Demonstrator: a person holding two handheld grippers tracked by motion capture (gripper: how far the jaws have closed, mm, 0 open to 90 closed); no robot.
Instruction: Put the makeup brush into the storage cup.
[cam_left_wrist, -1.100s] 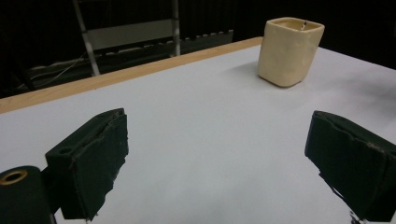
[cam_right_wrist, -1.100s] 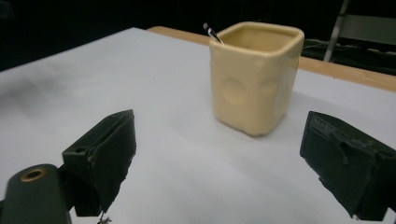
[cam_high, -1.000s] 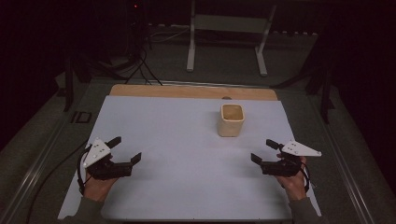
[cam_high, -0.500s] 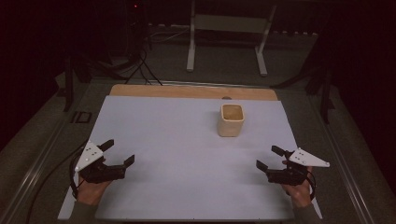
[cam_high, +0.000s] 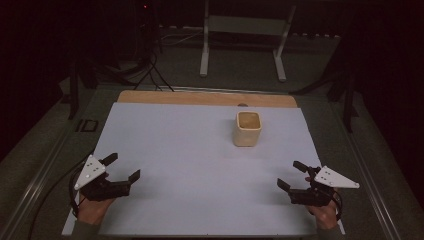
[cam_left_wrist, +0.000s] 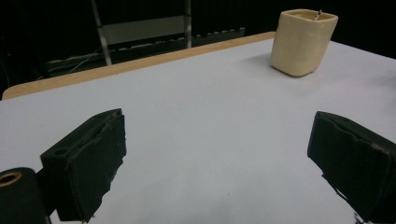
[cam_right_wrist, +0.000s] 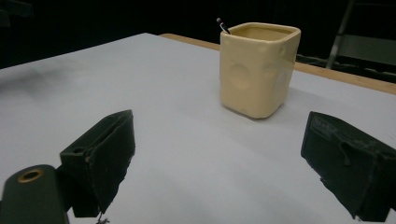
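Status: nothing gripped yet. Your left gripper (cam_high: 121, 167) and right gripper (cam_high: 292, 175) both have fingers wide, empty, low at the tabletop (cam_high: 200, 150) near edge. Cup (cam_high: 247, 128) stands upright at 1 o'clock, untouched. Approach and grasp remain.

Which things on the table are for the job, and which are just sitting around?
For the job:
- cream cup, standing upright on the white table cover, something thin poking over its rim
- left hand-held gripper, jaws apart, holding nothing
- right hand-held gripper, jaws apart, holding nothing

Just sitting around:
- metal stand behind the table
- cables on the floor
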